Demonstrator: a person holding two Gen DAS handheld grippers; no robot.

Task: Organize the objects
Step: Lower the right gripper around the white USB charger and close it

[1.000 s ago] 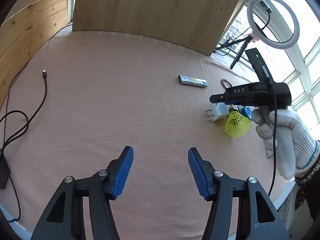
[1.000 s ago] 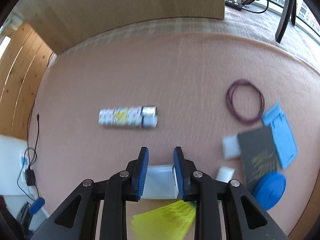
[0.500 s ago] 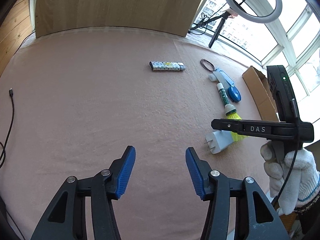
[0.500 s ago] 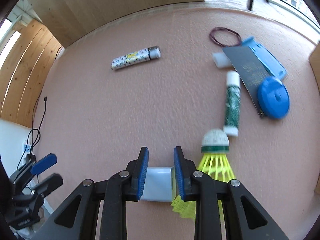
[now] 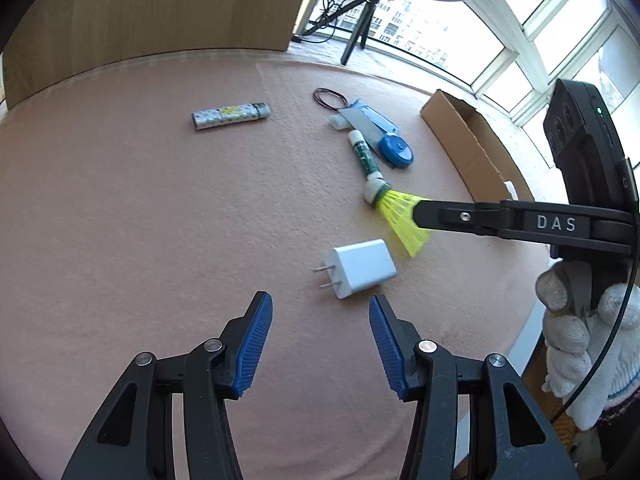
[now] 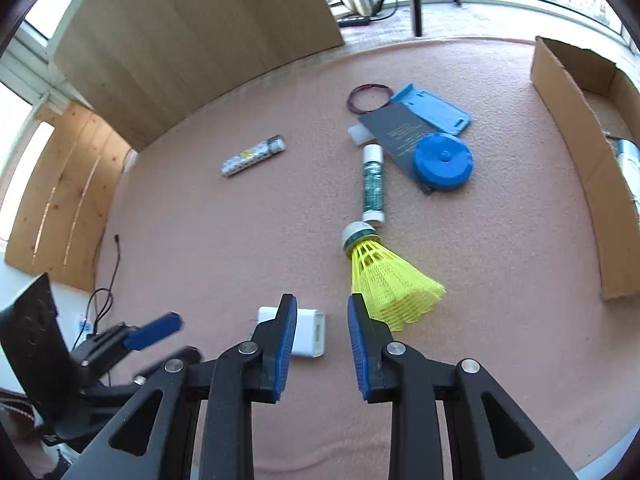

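Both grippers point steeply downward, the left gripper (image 5: 320,320) with nothing between its wide, closing jaws, the right gripper (image 6: 322,320) with its narrowly parted jaws empty, gripped by a white-gloved hand (image 5: 580,344).

Pink table (image 5: 120,220) w/ charger (image 5: 360,268), shuttlecock (image 6: 384,272), lighter (image 5: 230,115).

free: bare cloth (image 5: 140,220) left of charger (image 5: 360,268) | blocked: shuttlecock (image 6: 384,276), cardboard box (image 6: 576,152) on right
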